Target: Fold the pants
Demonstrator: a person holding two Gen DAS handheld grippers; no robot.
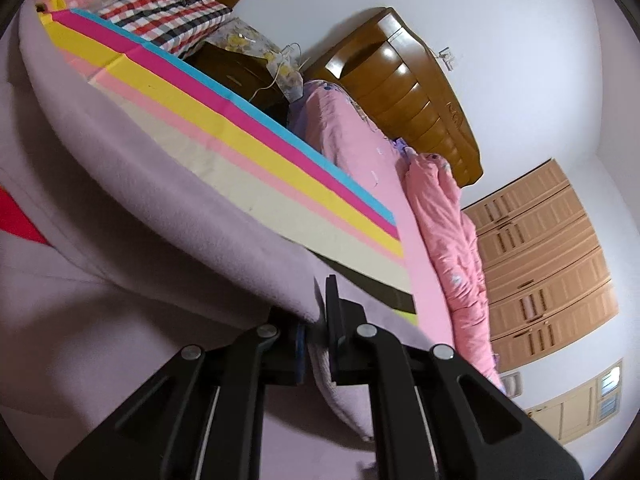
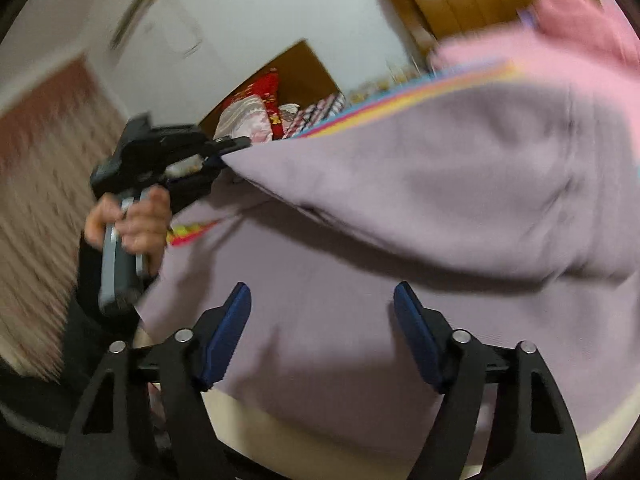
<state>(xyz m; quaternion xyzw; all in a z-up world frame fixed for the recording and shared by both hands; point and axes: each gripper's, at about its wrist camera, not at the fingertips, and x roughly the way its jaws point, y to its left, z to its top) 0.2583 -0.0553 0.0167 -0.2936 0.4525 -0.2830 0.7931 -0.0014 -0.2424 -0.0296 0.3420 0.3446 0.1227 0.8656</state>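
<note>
One fold is underway: your left gripper fingers pinch the lilac pants edge aloft, while your right gripper gapes empty.

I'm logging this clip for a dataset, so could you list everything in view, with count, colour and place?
pants: one, lilac, lifted at one edge over the striped mat
striped mat: one, multicoloured, under the pants
pink quilt: one, beyond the mat
checked pillow: one, red and white, far end
headboard: one, brown wood, against the wall
wardrobe: one, light wood, far wall
left gripper: black, shut on the pants
right gripper: black, blue pads, open above the pants
</note>
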